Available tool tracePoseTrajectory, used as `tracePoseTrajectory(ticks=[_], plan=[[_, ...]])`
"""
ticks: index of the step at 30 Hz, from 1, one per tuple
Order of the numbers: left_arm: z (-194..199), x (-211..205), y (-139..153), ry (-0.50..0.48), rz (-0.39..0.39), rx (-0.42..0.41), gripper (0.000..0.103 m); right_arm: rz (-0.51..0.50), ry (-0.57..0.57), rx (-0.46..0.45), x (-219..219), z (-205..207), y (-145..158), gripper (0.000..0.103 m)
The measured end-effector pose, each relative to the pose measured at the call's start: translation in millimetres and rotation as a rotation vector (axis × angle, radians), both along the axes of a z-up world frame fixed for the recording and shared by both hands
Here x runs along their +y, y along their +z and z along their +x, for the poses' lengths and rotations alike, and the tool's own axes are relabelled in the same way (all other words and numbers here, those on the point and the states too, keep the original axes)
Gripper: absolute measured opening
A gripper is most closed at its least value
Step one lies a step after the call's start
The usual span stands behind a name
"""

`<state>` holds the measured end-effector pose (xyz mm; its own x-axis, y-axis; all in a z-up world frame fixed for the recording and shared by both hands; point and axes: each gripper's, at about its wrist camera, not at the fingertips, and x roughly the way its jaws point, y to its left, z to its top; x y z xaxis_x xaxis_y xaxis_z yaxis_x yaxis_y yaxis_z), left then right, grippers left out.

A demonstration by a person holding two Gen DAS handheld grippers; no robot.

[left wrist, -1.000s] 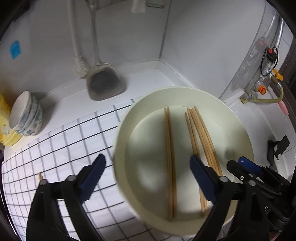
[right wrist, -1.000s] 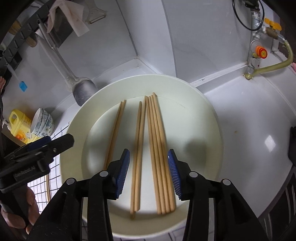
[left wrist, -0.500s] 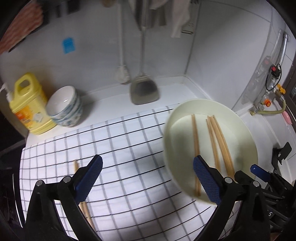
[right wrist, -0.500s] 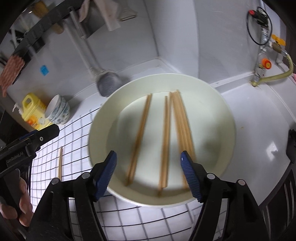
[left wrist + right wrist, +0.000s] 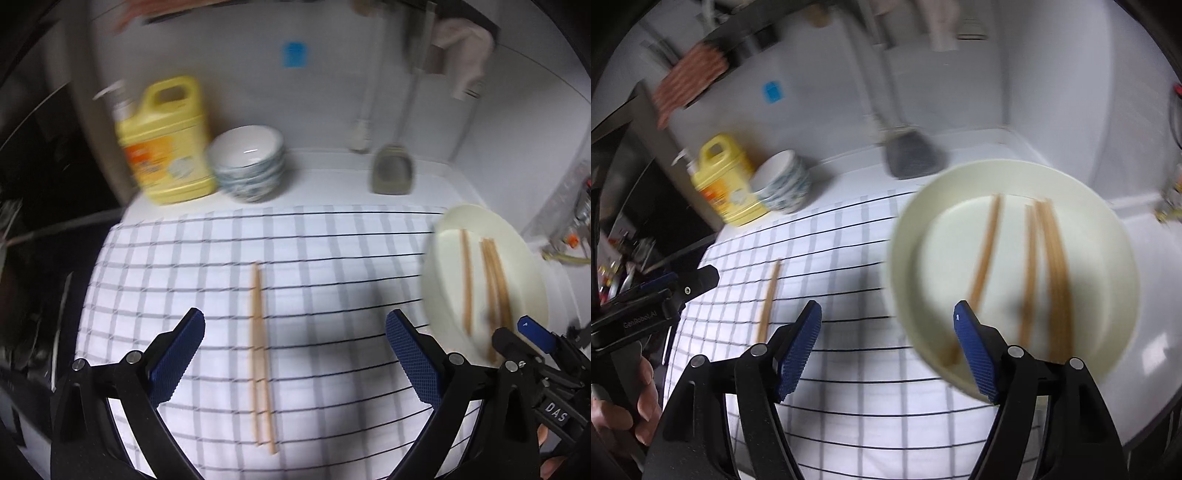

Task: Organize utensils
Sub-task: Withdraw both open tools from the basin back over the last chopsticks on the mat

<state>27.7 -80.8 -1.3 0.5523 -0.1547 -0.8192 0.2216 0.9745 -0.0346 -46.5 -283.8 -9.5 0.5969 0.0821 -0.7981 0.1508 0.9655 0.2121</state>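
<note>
Both the left hand-held gripper point(image 5: 293, 354) and right hand-held gripper point(image 5: 888, 350) gape empty, the right's jaws opening; the chopsticks point(image 5: 260, 354) between the left's fingers look light, stiff, roll-prone, so I'd pinch mid-length.

A home kitchen: tiled corner, hanging spatula point(image 5: 391, 170), stacked bowls point(image 5: 249, 170), yellow detergent jug point(image 5: 164, 144).

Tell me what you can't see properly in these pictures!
- Label on the yellow plastic jug: blurred in both views, unreadable.
- Wooden chopsticks on the round cream plate: smeared by blur, so no sure count; the right hand-held gripper covers their near ends.
- Grey metal spatula: its handle top is blurred, so its hanging point is unclear.
- Stacked patterned bowls: too blurred to count.
</note>
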Motion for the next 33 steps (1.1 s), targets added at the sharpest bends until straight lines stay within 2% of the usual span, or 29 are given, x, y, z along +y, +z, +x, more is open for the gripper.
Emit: tracePoseTrajectory(ticks=[6,11,15,21,29,33], plan=[[-14,63,-8,0.14,0.019,0.006,0.097,-0.003,0.148,-0.004,52,12,-5,0.071],[-21,103,-18,0.18,0.027,0.018,0.097,-0.016,0.21,-0.003,93,15,-11,0.072],[-20,128,-28,0.157,0.032,0.029,0.097,-0.029,0.209,0.026,124,19,-28,0.072],[-15,155,-43,0.065,0.032,0.036,0.097,-0.046,0.167,0.106,158,23,-64,0.072],[-7,176,-69,-0.016,0.0,0.076,0.097,-0.07,0.072,0.127,175,32,-88,0.072],[-6,182,-75,-0.027,0.001,0.09,0.097,-0.081,0.041,0.18,176,37,-107,0.072]])
